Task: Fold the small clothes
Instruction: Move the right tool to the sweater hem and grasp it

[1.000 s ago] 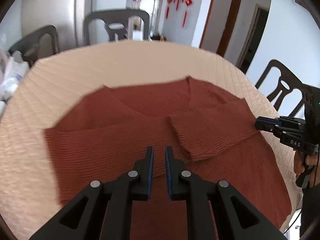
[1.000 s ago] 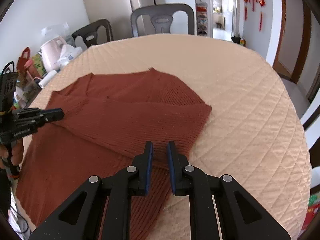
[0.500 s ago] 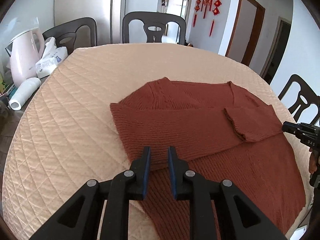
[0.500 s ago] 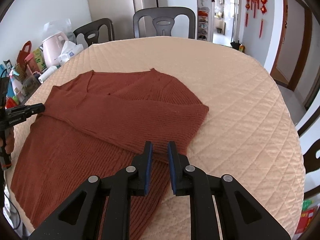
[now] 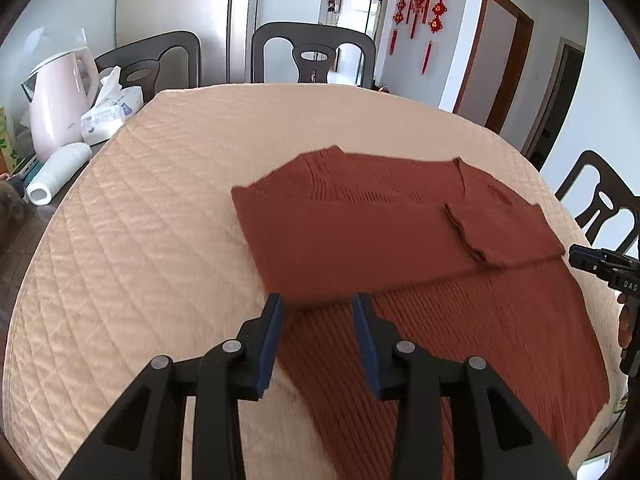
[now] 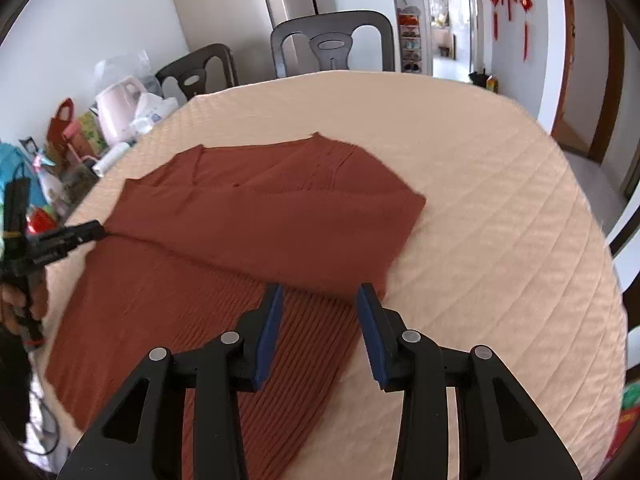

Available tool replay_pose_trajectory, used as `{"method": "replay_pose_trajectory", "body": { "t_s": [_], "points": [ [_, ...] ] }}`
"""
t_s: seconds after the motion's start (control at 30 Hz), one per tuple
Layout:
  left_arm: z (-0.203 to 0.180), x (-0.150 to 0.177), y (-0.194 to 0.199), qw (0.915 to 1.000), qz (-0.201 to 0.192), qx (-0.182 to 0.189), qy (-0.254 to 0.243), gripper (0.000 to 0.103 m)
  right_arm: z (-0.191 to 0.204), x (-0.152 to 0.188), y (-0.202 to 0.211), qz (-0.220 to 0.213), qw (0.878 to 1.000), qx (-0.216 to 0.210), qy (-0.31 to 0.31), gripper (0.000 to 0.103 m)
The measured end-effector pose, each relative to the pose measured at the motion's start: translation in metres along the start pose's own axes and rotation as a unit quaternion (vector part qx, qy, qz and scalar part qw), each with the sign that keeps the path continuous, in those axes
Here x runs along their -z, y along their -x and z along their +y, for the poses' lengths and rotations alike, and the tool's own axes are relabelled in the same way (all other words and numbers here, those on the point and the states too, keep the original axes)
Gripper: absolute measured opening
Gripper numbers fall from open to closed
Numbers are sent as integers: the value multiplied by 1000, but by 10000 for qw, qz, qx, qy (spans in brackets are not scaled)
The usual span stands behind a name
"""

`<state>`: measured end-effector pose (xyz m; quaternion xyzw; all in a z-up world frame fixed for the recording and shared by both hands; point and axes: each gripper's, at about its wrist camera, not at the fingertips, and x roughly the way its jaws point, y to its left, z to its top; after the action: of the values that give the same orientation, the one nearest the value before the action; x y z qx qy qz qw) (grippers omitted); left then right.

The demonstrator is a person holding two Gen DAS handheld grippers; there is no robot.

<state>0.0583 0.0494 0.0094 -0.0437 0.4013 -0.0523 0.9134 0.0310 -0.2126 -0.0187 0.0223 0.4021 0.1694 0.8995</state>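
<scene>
Our sweater (image 5: 400,248) lies flat on the near side of the table (image 5: 140,220), sleeves folded across. Both the left claw (image 5: 318,312) and right claw (image 6: 320,300) are opening, gripping nothing; drawing back carelessly, we could snag a sleeve and undo the fold.

Past my quilted tablecloth (image 5: 168,208) I see a pink kettle (image 5: 60,100), tissue pack (image 5: 110,110), dark chairs (image 5: 314,54) and red wall ornaments (image 5: 420,4).

sweater (image 5: 392,236): rust-red, ribbed knit
table cover (image 5: 132,240): peach, diamond-quilted
kettle (image 5: 60,100): pale pink
gripper pads (image 6: 272,328): blue
wall ornaments (image 5: 420,4): red
</scene>
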Motion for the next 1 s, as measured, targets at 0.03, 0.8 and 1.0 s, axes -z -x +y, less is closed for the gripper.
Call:
{"method": "replay_pose_trajectory", "body": {
  "t_s": [0.03, 0.8, 1.0],
  "points": [
    [-1, 4, 3, 10000, 7, 17, 6, 39, 0, 4, 2, 19, 10000, -57, -33, 39],
    [-20, 95, 64, 9964, 10, 616, 577, 49, 24, 99, 44, 234, 9868, -1418, -741, 41],
    [-23, 106, 71, 9928, -48, 908, 778, 49, 27, 107, 47, 297, 9812, -1692, -875, 41]
  ]
}}
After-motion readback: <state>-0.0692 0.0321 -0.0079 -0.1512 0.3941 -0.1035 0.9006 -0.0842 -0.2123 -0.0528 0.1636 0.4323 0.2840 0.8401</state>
